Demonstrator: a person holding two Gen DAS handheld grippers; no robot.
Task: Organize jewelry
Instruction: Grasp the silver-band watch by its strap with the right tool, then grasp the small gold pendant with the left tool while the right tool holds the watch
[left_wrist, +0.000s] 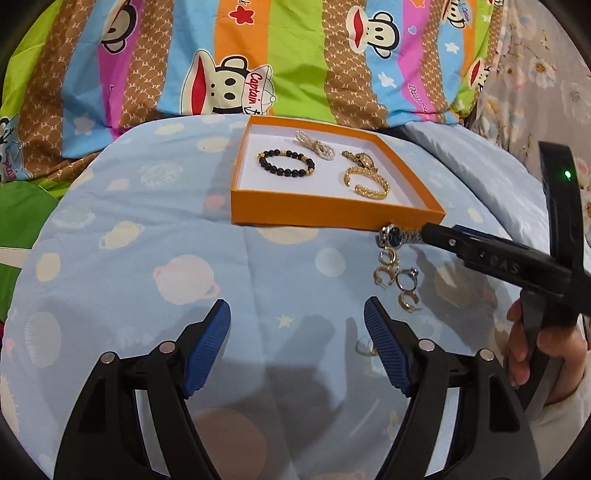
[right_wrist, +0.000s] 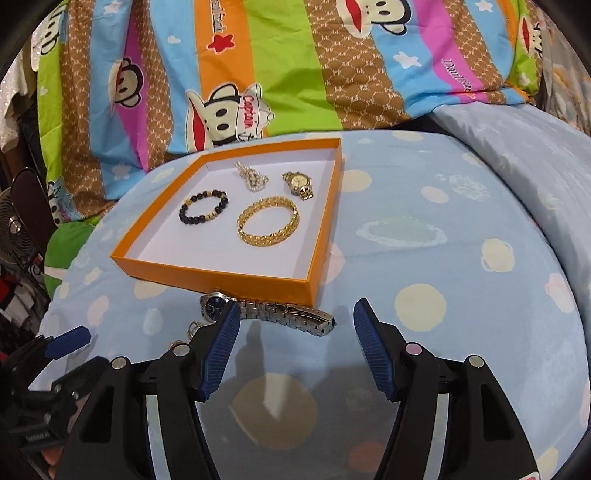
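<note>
From the left wrist camera, the orange box (left_wrist: 334, 214) sits on the blue planet-print sheet (left_wrist: 129, 258), its white floor holding a black bead bracelet (left_wrist: 286, 163), a pearl piece (left_wrist: 314, 144) at the back, a gold watch (left_wrist: 360, 159) and a gold bangle (left_wrist: 366, 182) on the right side. Just in front of the box's near wall lies a silver watch (left_wrist: 397, 235), with a cluster of earrings (left_wrist: 397, 278) on the sheet near it. The left gripper (left_wrist: 297, 343) hangs above the sheet with its jaws spread wide and nothing between them. The right gripper (left_wrist: 439, 236) reaches in from the right, its tip over the silver watch's band; its opening cannot be told from here. From the right wrist camera, the orange box (right_wrist: 221, 275) shows the same four pieces: black bead bracelet (right_wrist: 203, 206), pearl piece (right_wrist: 253, 176), gold watch (right_wrist: 298, 184), gold bangle (right_wrist: 268, 220). The silver watch (right_wrist: 266, 312) lies outside, against the box's near wall. The right gripper (right_wrist: 293, 350) stands wide apart over the band, gripping nothing.
</note>
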